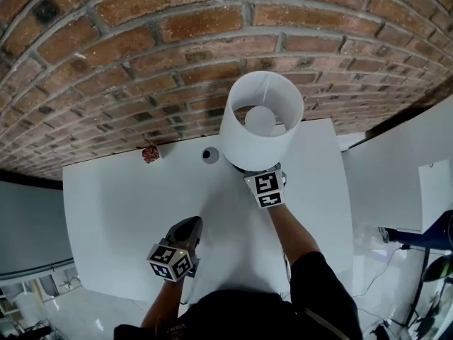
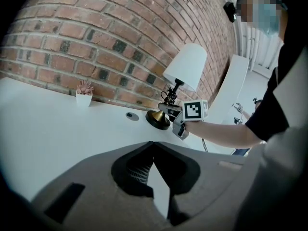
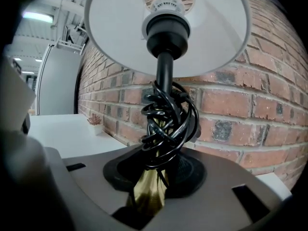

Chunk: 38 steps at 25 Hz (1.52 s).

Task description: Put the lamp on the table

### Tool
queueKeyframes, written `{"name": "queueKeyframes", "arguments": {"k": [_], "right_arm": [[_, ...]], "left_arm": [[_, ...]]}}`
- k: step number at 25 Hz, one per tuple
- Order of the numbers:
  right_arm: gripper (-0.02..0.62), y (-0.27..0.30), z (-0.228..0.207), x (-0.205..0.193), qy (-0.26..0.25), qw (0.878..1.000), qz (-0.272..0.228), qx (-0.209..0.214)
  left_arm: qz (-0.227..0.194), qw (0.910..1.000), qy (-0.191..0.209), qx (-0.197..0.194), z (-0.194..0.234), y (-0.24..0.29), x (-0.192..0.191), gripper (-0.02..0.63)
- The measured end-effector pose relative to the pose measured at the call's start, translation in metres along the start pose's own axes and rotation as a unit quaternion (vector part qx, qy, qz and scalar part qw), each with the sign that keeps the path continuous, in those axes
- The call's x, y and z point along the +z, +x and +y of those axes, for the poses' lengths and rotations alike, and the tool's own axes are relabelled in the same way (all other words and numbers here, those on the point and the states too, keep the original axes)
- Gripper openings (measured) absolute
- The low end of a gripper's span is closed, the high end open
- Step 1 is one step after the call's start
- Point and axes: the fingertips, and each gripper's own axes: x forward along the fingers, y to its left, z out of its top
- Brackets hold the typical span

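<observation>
Head view looks down on the white worktop set against a brick wall. The lamp stands upright near the back edge, and its shade hides the base from above. The right claw reaches in under the shade. In the right gripper view it pinches the brass stem low down, just under the black cord wound round it, probably to keep the tall lamp from tipping. The left gripper view shows the round base apparently resting on the worktop, so the placing looks nearly done. The left claw hovers well apart, pressed together and empty, out of the way. A small potted plant and a cable hole sit beside the lamp.
</observation>
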Motion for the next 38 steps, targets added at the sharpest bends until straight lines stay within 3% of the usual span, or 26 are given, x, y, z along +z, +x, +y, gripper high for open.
{"name": "queueKeyframes", "arguments": {"k": [4, 14, 30, 38], "right_arm": [[0.112, -0.001, -0.001, 0.000, 0.011, 1.000, -0.015, -0.001], [0.128, -0.010, -0.003, -0.013, 0.033, 0.999, 0.010, -0.012], [0.137, -0.082, 0.019, -0.010, 0.051, 0.998, 0.014, -0.034], [0.050, -0.134, 0.057, 0.002, 0.069, 0.996, 0.005, -0.050]], "left_arm": [[0.000, 1.0000, 0.001, 0.000, -0.001, -0.001, 0.000, -0.002], [-0.010, 0.9999, 0.004, 0.003, -0.005, -0.004, 0.004, -0.002], [-0.037, 0.9991, 0.017, -0.015, -0.021, -0.026, 0.011, -0.002], [-0.052, 0.9981, 0.023, -0.022, -0.029, -0.064, 0.010, -0.002]]}}
